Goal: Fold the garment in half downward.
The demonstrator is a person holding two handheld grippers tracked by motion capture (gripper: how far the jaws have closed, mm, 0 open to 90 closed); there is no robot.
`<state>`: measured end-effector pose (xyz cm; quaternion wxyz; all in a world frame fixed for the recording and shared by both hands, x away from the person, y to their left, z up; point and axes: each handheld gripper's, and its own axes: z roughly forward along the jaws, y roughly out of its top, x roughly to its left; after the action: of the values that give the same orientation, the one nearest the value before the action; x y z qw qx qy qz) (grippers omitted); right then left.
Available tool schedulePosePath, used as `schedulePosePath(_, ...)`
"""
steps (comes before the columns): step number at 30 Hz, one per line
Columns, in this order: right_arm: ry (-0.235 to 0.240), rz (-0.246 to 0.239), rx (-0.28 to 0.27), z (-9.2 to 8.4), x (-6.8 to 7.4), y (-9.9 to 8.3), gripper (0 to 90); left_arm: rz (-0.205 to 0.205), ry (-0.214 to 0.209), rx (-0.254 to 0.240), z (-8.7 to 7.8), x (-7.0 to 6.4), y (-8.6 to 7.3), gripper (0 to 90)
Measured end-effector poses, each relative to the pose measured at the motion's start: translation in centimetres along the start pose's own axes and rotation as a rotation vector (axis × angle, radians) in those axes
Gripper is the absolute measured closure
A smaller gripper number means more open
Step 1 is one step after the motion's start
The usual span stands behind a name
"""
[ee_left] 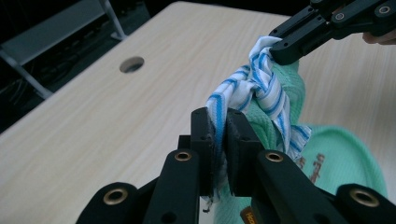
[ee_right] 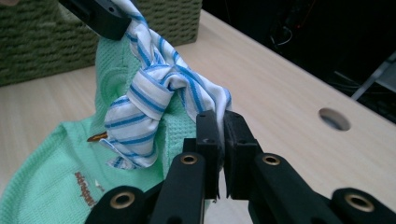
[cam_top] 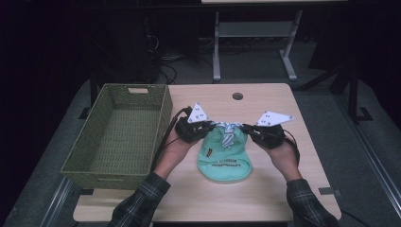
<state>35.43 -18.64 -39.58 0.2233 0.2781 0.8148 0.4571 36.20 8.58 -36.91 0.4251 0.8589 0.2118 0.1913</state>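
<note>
Striped tie on green garment, apparently knotted, pinched by both tongs.

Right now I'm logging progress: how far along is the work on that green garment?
Done: the green garment lies flat on the table. In hand: the left claw and right claw each pinch its striped collar, lifting that edge. Left: the wicker basket holds nothing yet, if it belongs there.

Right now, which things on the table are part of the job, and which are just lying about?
In the job:
mint-green knitted garment
blue-and-white striped cloth tie
left gripper, shut on the tie
right gripper, likewise

Lying about:
green woven basket
</note>
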Motion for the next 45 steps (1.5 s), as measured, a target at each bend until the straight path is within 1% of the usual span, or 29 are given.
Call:
schedulePosePath(1, -0.001, -0.002, 0.006, 0.3, 0.7, -0.7, 85.7, 0.012, 0.0, 0.013, 0.1, -0.4, -0.6, 82.3)
schedulePosePath(2, -0.001, -0.002, 0.006, 0.3, 0.7, -0.7, 85.7, 0.012, 0.0, 0.013, 0.1, -0.4, -0.6, 82.2)
schedulePosePath(3, -0.001, -0.015, 0.018, 0.5, 1.4, -1.3, 85.6, 0.027, -0.001, 0.023, 0.1, -0.9, -1.3, 82.0)
schedulePosePath(4, 0.0, -0.018, 0.019, 0.6, 1.6, -1.6, 85.5, 0.031, -0.003, 0.029, 0.1, -1.0, -1.5, 81.9)
schedulePosePath(7, 0.009, -0.016, 0.021, 0.6, 2.1, -2.0, 85.2, 0.024, -0.023, 0.034, 0.0, -1.2, -2.2, 81.3)
schedulePosePath(8, 0.012, -0.014, 0.021, 0.6, 2.2, -2.2, 85.0, 0.013, -0.028, 0.032, -0.1, -1.2, -2.4, 81.1)
schedulePosePath(10, 0.02, -0.014, 0.023, 0.6, 2.2, -2.4, 84.8, 0.006, -0.04, 0.033, -0.2, -1.3, -2.7, 81.0)
schedulePosePath(11, 0.022, -0.009, 0.024, 0.6, 2.3, -2.5, 84.8, -0.005, -0.047, 0.031, -0.2, -1.4, -2.8, 80.9)
schedulePosePath(12, 0.026, -0.009, 0.025, 0.6, 2.4, -2.5, 84.7, -0.009, -0.055, 0.032, -0.2, -1.5, -3.0, 80.8)
schedulePosePath(14, 0.032, -0.011, 0.028, 0.5, 2.4, -2.8, 84.3, -0.031, -0.073, 0.026, -0.2, -1.8, -3.2, 80.6)
schedulePosePath(15, 0.036, -0.006, 0.03, 0.4, 2.5, -2.9, 84.0, -0.028, -0.082, 0.033, -0.3, -1.8, -3.3, 80.4)
schedulePosePath(16, 0.043, 0.001, 0.03, 0.4, 2.5, -3.1, 83.8, -0.035, -0.086, 0.026, -0.2, -2.0, -3.4, 80.2)
schedulePosePath(20, 0.057, 0.017, 0.041, 0.2, 2.6, -3.6, 83.0, -0.048, -0.118, 0.039, -0.1, -2.5, -3.7, 79.6)
schedulePosePath(21, 0.059, 0.019, 0.046, 0.1, 2.6, -3.8, 82.9, -0.055, -0.122, 0.037, 0.0, -2.6, -3.8, 79.4)
schedulePosePath(22, 0.06, 0.021, 0.049, 0.0, 2.5, -3.9, 82.8, -0.051, -0.124, 0.044, 0.1, -2.7, -3.8, 79.3)
schedulePosePath(26, 0.073, 0.031, 0.054, -0.2, 2.6, -4.3, 82.3, -0.066, -0.151, 0.051, 0.3, -3.0, -4.2, 78.6)
schedulePosePath(27, 0.074, 0.04, 0.06, -0.2, 2.6, -4.5, 82.1, -0.074, -0.158, 0.048, 0.3, -3.1, -4.3, 78.4)
schedulePosePath(28, 0.077, 0.036, 0.057, -0.2, 2.5, -4.6, 81.6, -0.077, -0.162, 0.051, 0.4, -3.2, -4.4, 78.0)
schedulePosePath(30, 0.084, 0.047, 0.065, -0.3, 2.5, -4.8, 81.1, -0.078, -0.167, 0.055, 0.5, -3.3, -4.5, 77.4)
schedulePosePath(31, 0.088, 0.051, 0.063, -0.4, 2.5, -5.0, 80.8, -0.086, -0.182, 0.066, 0.6, -3.3, -4.8, 77.2)
schedulePosePath(33, 0.092, 0.053, 0.064, -0.4, 2.5, -5.1, 80.5, -0.091, -0.189, 0.068, 0.6, -3.4, -4.9, 76.8)
schedulePosePath(35, 0.102, 0.062, 0.072, -0.5, 2.6, -5.5, 80.0, -0.109, -0.214, 0.075, 0.7, -3.5, -5.2, 75.9)
schedulePosePath(36, 0.106, 0.062, 0.074, -0.6, 2.6, -5.6, 79.6, -0.12, -0.218, 0.072, 0.7, -3.6, -5.3, 75.7)
schedulePosePath(37, 0.11, 0.067, 0.081, -0.6, 2.7, -5.7, 79.4, -0.12, -0.224, 0.077, 0.7, -3.7, -5.3, 75.4)
schedulePosePath(38, 0.112, 0.062, 0.082, -0.7, 2.7, -5.8, 79.1, -0.122, -0.226, 0.076, 0.7, -3.7, -5.4, 75.0)
schedulePosePath(39, 0.114, 0.072, 0.087, -0.7, 2.7, -5.9, 78.9, -0.126, -0.229, 0.076, 0.7, -3.8, -5.4, 74.7)
schedulePosePath(40, 0.115, 0.069, 0.09, -0.8, 2.7, -6.0, 78.7, -0.127, -0.235, 0.075, 0.7, -3.8, -5.5, 74.4)
schedulePosePath(45, 0.123, 0.08, 0.102, -1.2, 2.9, -6.6, 78.0, -0.13, -0.256, 0.098, 1.0, -4.3, -6.0, 73.4)
